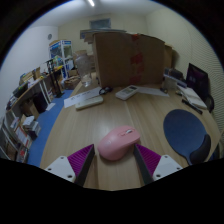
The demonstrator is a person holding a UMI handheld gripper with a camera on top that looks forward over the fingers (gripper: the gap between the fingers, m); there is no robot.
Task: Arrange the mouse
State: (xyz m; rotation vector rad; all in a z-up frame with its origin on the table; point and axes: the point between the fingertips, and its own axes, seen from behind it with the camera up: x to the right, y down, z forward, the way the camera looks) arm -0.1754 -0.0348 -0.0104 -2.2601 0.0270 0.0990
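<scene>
A pink mouse (117, 143) lies on the wooden table (90, 125) between my fingertips, its front end reaching just beyond them. My gripper (116, 152) is closed on its rear sides, the magenta pads (78, 160) touching it left and right. A round dark blue mouse pad (188, 133) lies on the table to the right of the mouse, a short way from the right finger.
A large cardboard box (125, 55) stands at the far end of the table. White items (88, 98) lie ahead to the left. A dark screen (198, 78) and a keyboard (190, 98) are at the right. Cluttered shelves (25, 105) stand left of the table.
</scene>
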